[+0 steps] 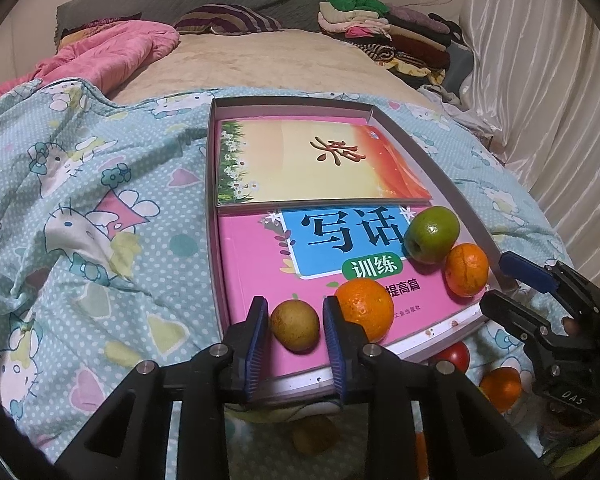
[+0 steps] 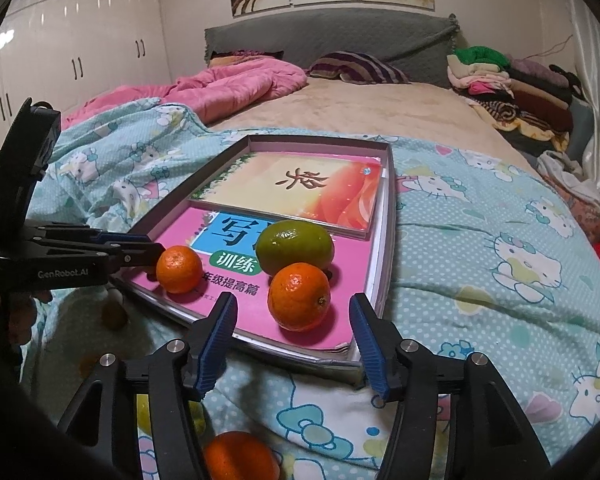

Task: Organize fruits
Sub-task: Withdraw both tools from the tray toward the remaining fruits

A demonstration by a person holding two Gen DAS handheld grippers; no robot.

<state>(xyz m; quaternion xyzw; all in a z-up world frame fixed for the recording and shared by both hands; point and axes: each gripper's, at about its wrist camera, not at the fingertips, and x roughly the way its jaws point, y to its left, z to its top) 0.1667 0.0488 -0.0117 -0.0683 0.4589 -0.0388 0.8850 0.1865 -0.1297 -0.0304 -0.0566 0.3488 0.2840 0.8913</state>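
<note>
Fruits are sitting on a pink book (image 1: 260, 264) inside a shallow open box (image 1: 452, 196) on a bed's cartoon-print quilt (image 1: 100, 200): a green fruit (image 1: 431, 233) at the cover's 3 o'clock edge, an orange (image 1: 466, 269) touching it at its 5 o'clock, a second orange (image 1: 366, 307) toward 6 o'clock, and a small brownish fruit (image 1: 295, 324) just beside that one. The left gripper (image 1: 294, 344) is reaching in from 6 o'clock, angled downward, its blue pads bracketing the brownish fruit at a narrow gap; whether they are pressing on it cannot be told. The right gripper (image 2: 294, 344) is pointing down at the box's near corner, jaws standing clearly wider than the orange (image 2: 299, 296) lying ahead of them, with nothing gripped. The green fruit (image 2: 295, 246) is lying with its long axis running 9 to 3 o'clock in the right wrist view.
</note>
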